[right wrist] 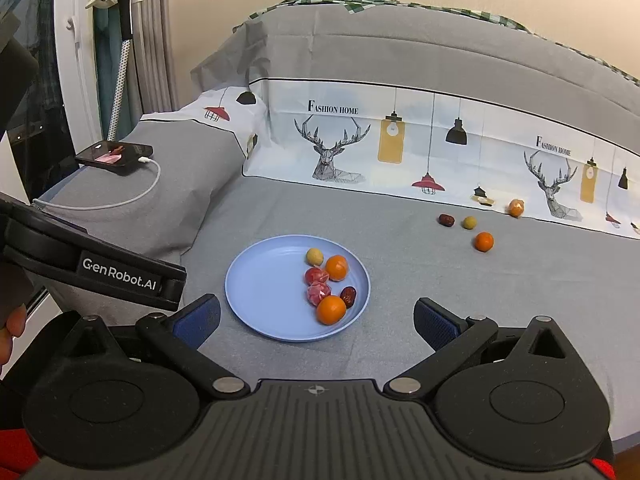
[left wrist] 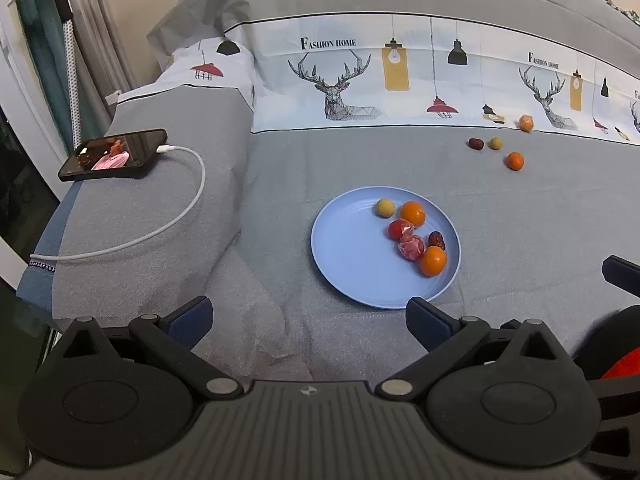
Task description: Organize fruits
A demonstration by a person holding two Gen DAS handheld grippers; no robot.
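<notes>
A light blue plate [left wrist: 344, 264] [right wrist: 264, 304] lies on the grey bed and holds several fruits: two oranges [left wrist: 413, 213] [right wrist: 337, 267], a yellow-green fruit [left wrist: 385, 207], two red wrapped fruits [left wrist: 411, 246] and a dark date [left wrist: 437, 240]. Beyond it on the bed lie a loose orange [left wrist: 515, 161] [right wrist: 484, 241], a yellow-green fruit [left wrist: 496, 143] [right wrist: 469, 223], a date [left wrist: 476, 143] [right wrist: 446, 220] and a wrapped orange [left wrist: 526, 123] [right wrist: 516, 207]. My left gripper [left wrist: 308, 320] is open and empty, near the plate's front edge. My right gripper [right wrist: 316, 324] is open and empty over the plate's front.
A phone [left wrist: 114, 155] [right wrist: 114, 157] with a white charging cable [left wrist: 176, 216] lies on a raised grey pillow at the left. A printed pillowcase band [left wrist: 400, 80] and a folded grey quilt [right wrist: 400, 52] bound the far side. The left gripper's body [right wrist: 100, 268] shows at the right view's left.
</notes>
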